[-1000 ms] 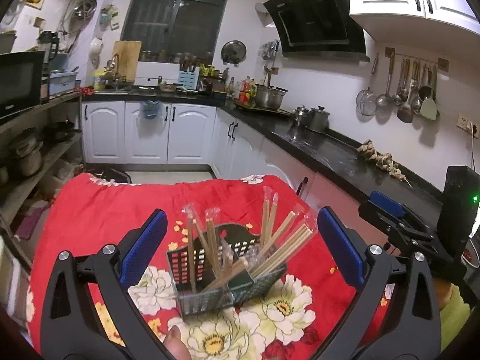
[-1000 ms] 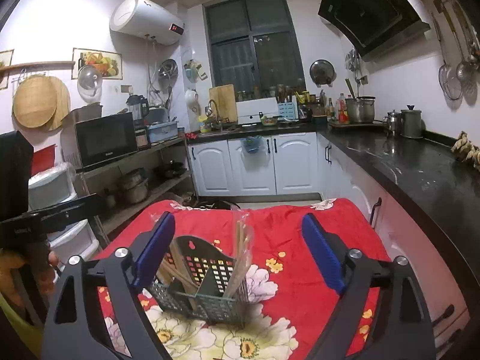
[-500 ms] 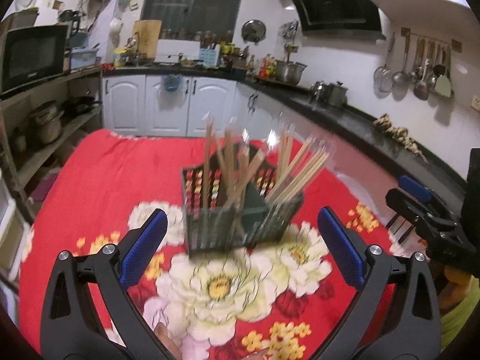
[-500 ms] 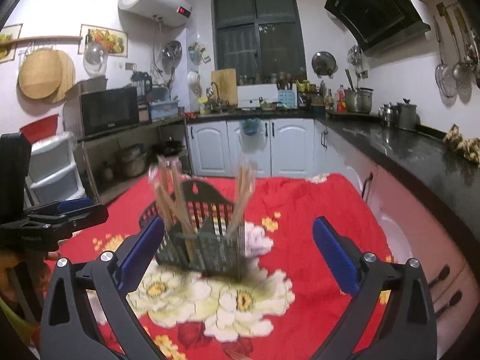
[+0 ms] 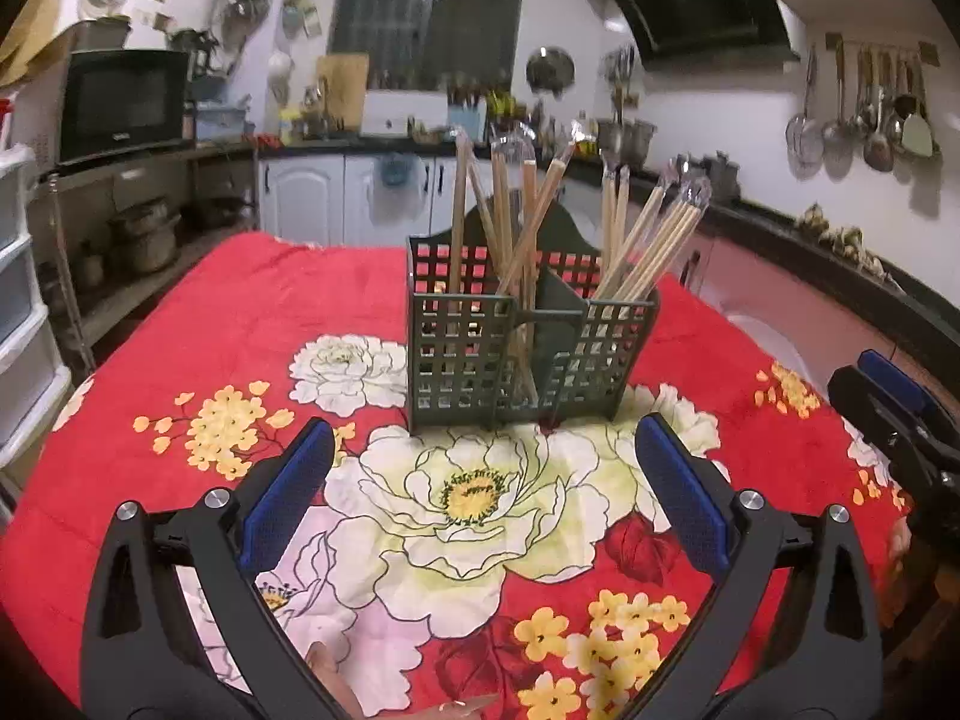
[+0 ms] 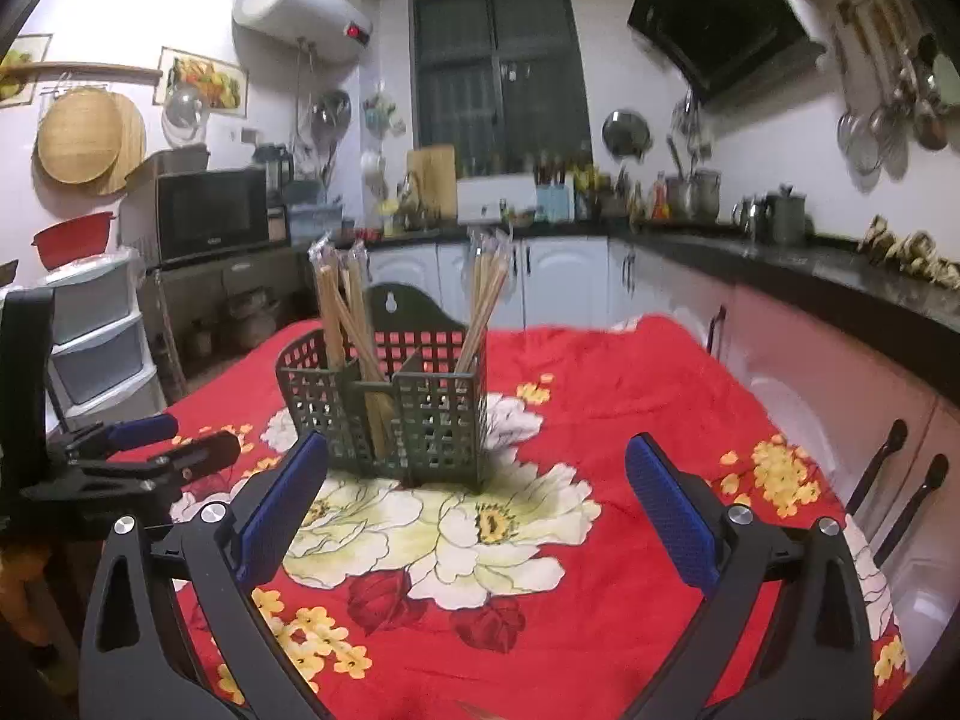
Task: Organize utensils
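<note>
Fingers of the left gripper [image 5: 483, 483] stand spread wide and empty, blue pads facing each other above the floral cloth; fingers of the right gripper [image 6: 477, 495] are likewise released and hold nothing. Both grippers hang low over the bench [image 5: 198, 330], which is covered by a red cloth printed with white and yellow flowers. The task's thing, a dark green lattice utensil caddy [image 5: 528, 354], stands upright on the cloth ahead of both grippers, apart from each. Bundles of wooden chopsticks [image 5: 516, 222], several seemingly in clear sleeves, stand in its compartments: one bundle leans in the left compartment, another fans out of the right. In the right wrist view the same caddy [image 6: 390, 414] sits left of centre, just beyond the left finger's tip, with the other gripper visible at the left edge. No loose utensil lies on the visible cloth, so the step in hand is probably an approach to the caddy or to one bundle. To do it well, bring one gripper in level with the chopstick shafts above the caddy rim, centre a single bundle between the pads, and close only when both pads face the shafts squarely. The slick sleeves may slip, and a sideways pull could tip the light caddy; the other gripper could steady its wall.
</note>
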Available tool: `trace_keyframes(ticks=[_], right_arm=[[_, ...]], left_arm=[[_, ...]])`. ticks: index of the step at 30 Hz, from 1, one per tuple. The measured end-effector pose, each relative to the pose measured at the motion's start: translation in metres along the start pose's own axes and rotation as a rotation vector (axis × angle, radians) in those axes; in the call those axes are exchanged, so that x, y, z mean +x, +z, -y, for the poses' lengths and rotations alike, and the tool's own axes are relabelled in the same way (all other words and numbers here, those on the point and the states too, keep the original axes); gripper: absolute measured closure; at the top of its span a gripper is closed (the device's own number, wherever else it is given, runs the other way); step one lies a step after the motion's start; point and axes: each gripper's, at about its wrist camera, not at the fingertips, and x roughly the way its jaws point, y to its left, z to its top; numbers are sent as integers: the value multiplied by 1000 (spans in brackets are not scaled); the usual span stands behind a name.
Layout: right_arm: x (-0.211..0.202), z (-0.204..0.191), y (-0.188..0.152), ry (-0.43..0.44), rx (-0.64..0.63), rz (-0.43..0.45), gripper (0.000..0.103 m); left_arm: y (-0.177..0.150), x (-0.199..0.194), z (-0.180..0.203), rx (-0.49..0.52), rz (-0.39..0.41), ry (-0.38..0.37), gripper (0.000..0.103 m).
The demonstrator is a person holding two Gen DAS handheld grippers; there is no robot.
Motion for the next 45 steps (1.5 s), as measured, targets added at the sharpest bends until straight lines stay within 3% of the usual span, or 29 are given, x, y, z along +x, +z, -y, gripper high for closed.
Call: trace_keyframes(ticks=[2,7,45], right_arm=[[-7,2,-3,-4,7,54,6],[-13,4,-8,-46,0,139,6],[-6,-1,-15,-44,-12,113,6]], left_arm=[[-6,-6,0,-11,62,-25,11],[-13,-12,3,15,122,-45,10],[-15,-13,4,21,129,-42,10]])
